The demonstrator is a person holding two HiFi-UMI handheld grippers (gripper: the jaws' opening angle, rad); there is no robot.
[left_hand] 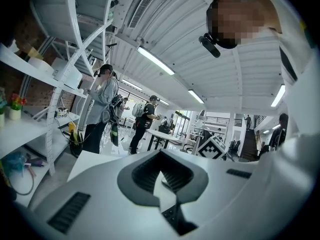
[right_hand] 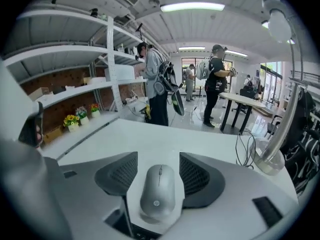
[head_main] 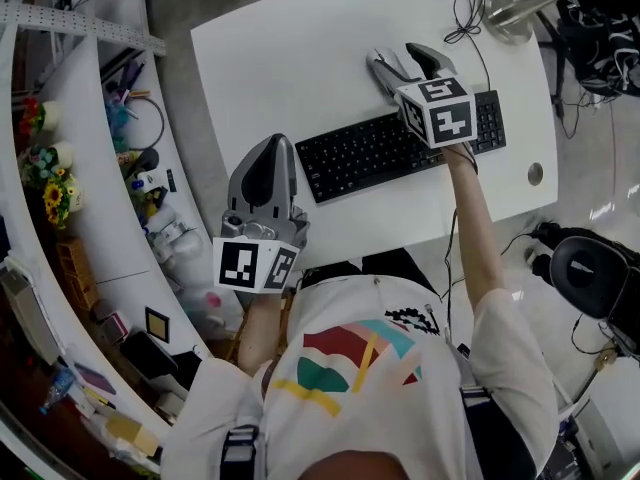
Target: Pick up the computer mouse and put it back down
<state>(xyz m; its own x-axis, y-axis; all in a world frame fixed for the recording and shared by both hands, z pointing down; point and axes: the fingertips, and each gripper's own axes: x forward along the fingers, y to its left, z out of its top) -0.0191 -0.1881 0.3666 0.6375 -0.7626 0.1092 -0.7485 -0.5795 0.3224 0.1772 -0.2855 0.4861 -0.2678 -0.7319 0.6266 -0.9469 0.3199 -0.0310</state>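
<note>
The silver computer mouse (right_hand: 158,194) lies on the white table (head_main: 300,58), seen in the right gripper view. My right gripper (right_hand: 158,170) is open around it, one ribbed pad on each side with a thin strip of table showing between pad and mouse. In the head view the right gripper (head_main: 400,56) reaches past the far edge of the black keyboard (head_main: 390,148), and its jaws hide the mouse. My left gripper (head_main: 270,148) hovers at the table's near left, shut with nothing held; in the left gripper view its pads (left_hand: 145,171) stand close together.
A lamp base (head_main: 510,18) and a thin black cable (head_main: 465,18) sit at the table's far right corner. A curved shelf with flowers (head_main: 50,183) and clutter runs along the left. People stand in the background (right_hand: 155,84). A black chair (head_main: 585,268) is at the right.
</note>
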